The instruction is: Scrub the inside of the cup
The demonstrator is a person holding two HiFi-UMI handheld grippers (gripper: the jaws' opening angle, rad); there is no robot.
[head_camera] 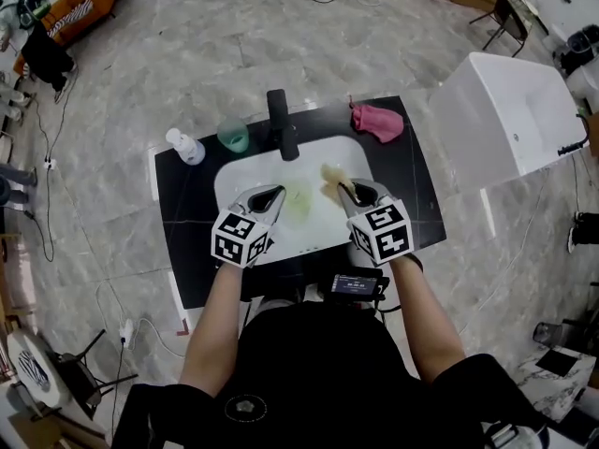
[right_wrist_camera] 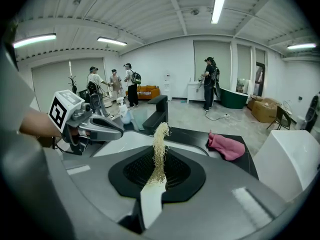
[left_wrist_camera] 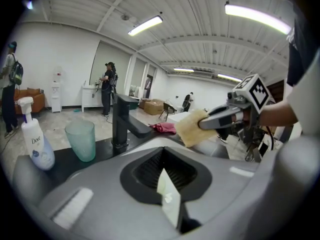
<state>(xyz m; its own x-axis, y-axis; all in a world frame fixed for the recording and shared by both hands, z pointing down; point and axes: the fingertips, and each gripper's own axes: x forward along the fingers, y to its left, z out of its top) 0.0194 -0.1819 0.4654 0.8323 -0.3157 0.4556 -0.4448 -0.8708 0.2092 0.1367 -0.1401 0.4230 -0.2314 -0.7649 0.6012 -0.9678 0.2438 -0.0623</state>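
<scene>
Left gripper [head_camera: 279, 192] and right gripper [head_camera: 344, 189] hang low over the basin [head_camera: 231, 181]; the cup [head_camera: 233, 136] is not yet in hand.

The cup stands upright, mouth up, on the black counter [head_camera: 187, 204] behind the basin's left corner, between the soap bottle [head_camera: 185, 146] and the tap [head_camera: 283, 124], with nothing touching it. The left gripper is the nearer one. The cup lies ahead of its tips and off to the left, and its jaws are pressed together on nothing (they would have to part before closing round the cup's wall). The right gripper, on the tap's other side, pinches a yellowish fibrous scrub pad [right_wrist_camera: 159, 154] that stands up from its closed jaws. A pink cloth [head_camera: 378, 122] lies right of the tap.
</scene>
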